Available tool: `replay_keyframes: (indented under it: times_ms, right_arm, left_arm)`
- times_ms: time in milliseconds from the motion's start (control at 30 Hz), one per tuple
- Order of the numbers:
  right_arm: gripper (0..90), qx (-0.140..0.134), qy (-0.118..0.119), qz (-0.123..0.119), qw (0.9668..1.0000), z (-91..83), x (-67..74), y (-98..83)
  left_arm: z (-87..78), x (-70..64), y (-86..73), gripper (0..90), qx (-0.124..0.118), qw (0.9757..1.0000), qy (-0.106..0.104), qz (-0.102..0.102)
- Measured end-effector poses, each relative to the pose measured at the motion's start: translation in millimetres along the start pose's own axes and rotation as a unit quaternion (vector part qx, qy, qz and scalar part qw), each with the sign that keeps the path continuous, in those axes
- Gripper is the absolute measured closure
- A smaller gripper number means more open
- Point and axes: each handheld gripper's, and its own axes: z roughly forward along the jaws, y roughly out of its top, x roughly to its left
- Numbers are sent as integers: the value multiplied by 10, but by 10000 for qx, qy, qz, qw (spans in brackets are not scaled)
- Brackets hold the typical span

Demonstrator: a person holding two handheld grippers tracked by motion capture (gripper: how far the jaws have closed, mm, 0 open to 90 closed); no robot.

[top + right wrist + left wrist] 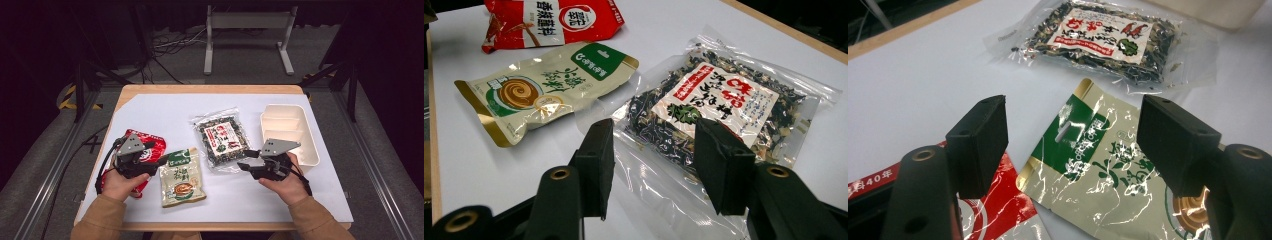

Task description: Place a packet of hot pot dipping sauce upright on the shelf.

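- The person's sleeves and hands come in at the near table edge, one gripper in each, both low over the white table cover [150, 107], which suits a reach for flat packets.
- The left gripper [156, 161] sits over the red snack bag [150, 146], its jaws set apart with nothing between them. In the left gripper view the jaws frame the top edge of the green and gold pouch [1098, 170], so I judge it is lined up on that pouch, not on the bag under it.
- The red snack bag lies flat at the left of the cover, partly under the left hand [122, 182]; one corner just meets the pouch's upper corner.
- The green and gold pouch lies flat beside it, near the front edge, tilted a little, its hang-hole end pointing away from the person. That free top seam is probably the easiest place to pinch.
- The clear seaweed bag [222, 139] lies flat at the middle, well clear of the pouch.
- The right gripper [244, 161] hovers at the near right corner of the seaweed bag [704, 110], jaws parted and holding nothing, with the bag's clear margin just ahead of them. It looks placed to take that thin edge.
- The cream tray [305, 150] stands at the right, just beyond the right hand [282, 182], its compartments bare, a likely place for the packets.
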Motion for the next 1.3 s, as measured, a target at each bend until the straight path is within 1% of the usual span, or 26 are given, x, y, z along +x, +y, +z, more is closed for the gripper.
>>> replay_keyframes:
  times_ms: [33, 67, 100, 200, 300, 500, 567, 633, 700, 767, 800, 867, 900, 933, 1000, 1033, 1067, 1100, 1133, 1167, 1200, 1267, 1300]
  right_arm:
    - [505, 4, -1, 16, 10000, 3, -5, -3]
    - [505, -4, -14, 41, 10000, 1, -8, -4]
    - [503, -43, -14, 52, 10000, -6, -11, -6]
    - [496, -63, -11, 59, 10000, -9, -16, -8]
    - [491, -62, -1, 64, 10000, 0, -11, -13]
    - [491, -29, 6, 36, 10000, -2, 21, -27]
    - [494, -3, 39, 62, 10000, -7, 35, -34]
    - [501, 11, 39, 72, 10000, -20, 50, -42]
    - [501, 9, 44, 74, 10000, -39, 62, -53]
    - [497, 34, 8, 68, 10000, -58, 71, -70]
    - [492, 46, -3, 75, 10000, -67, 76, -80]
    - [484, 64, -26, 99, 9999, -85, 82, -100]
    - [482, 84, -27, 119, 9999, -95, 86, -111]
    - [482, 87, 6, 141, 9999, -100, 89, -116]
    - [478, 31, 152, 207, 9997, -116, 106, -120]
    - [477, 16, 175, 184, 9997, -122, 121, -119]
    - [475, 16, 179, 158, 9997, -124, 136, -119]
    - [474, 36, 177, 120, 9998, -126, 157, -123]
    - [473, 66, 160, 93, 9998, -126, 170, -131]
    - [472, 87, 154, 88, 9998, -124, 176, -138]
    - [472, 87, 154, 88, 9998, -124, 176, -138]
    - [472, 140, 122, 95, 9998, -123, 176, -168]
    - [472, 163, 104, 131, 9997, -126, 168, -189]
  left_arm:
    - [13, 9, -1, 278, 97, 9999, -75, -1]
    - [13, 9, -1, 276, 97, 9999, -75, -1]
    - [23, 7, 0, 276, 203, 9997, -10, 115]
    - [28, 1, 8, 271, 183, 9998, -64, 87]
    - [32, -14, 27, 259, 184, 9997, -52, 155]
    - [92, -16, 77, 237, 313, 9994, -131, 116]
    - [121, -8, 92, 232, 338, 9992, -174, 97]
    - [160, -6, 104, 232, 407, 9989, -237, 70]
    - [210, 5, 119, 232, 470, 9984, -282, 99]
    - [246, 13, 132, 232, 532, 9981, -321, 61]
    - [269, 25, 141, 233, 547, 9979, -333, 79]
    - [312, 44, 156, 233, 637, 9973, -356, -15]
    - [326, 56, 161, 233, 666, 9971, -371, -32]
    - [347, 72, 165, 233, 700, 9967, -411, -76]
    - [395, 104, 166, 234, 753, 9959, -486, -143]
    - [415, 111, 164, 234, 783, 9956, -491, -178]
    - [448, 131, 161, 234, 832, 9952, -484, -175]
    - [483, 148, 157, 234, 864, 9945, -550, -218]
    - [501, 163, 156, 234, 883, 9943, -566, -206]
    - [532, 179, 153, 234, 898, 9934, -657, -288]
    - [532, 179, 153, 234, 898, 9934, -657, -288]
    - [574, 209, 147, 234, 922, 9924, -716, -379]
    - [587, 227, 147, 250, 975, 9918, -715, -413]
